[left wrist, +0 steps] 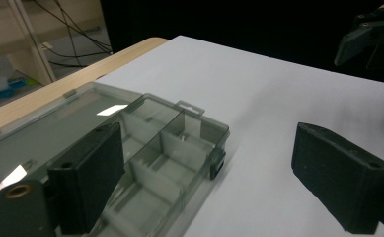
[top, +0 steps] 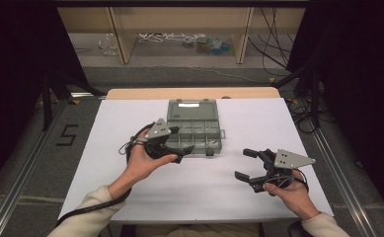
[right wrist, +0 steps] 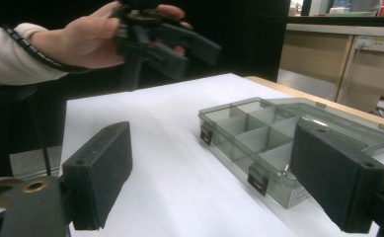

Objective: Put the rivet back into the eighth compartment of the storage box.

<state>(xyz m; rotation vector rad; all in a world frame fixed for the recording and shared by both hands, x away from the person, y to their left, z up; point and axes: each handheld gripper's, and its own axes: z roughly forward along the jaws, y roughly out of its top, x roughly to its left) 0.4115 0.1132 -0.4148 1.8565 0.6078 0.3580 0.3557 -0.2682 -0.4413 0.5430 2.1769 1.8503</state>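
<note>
White rectangular tabletop (top: 130,197) carries everything; landmark is the smoky translucent plastic compartment box (top: 193,132), lid swung flat open on its far side, sitting mid-table toward the far edge.

My left gripper (top: 179,143) hangs over the box's near-left corner, off the surface. Jaws spread wide, nothing between them. In the left gripper view one pad (left wrist: 88,177) overlaps the divided tray, the other is over bare table beside the box's latch side.

My right gripper (top: 248,163) sits well to the near-right of the box, jaws released, empty.

Small metal bit (right wrist: 282,170), screw or similar, in a near compartment by the latch; too small to identify.

Judgement: I'm working the box contents. To do it well:
- line the left up squarely over one compartment, jaws between dividers, not straddling a wall
- descend slowly; the box is light and will slide
- bring the right in against the box's near edge to brace
</note>
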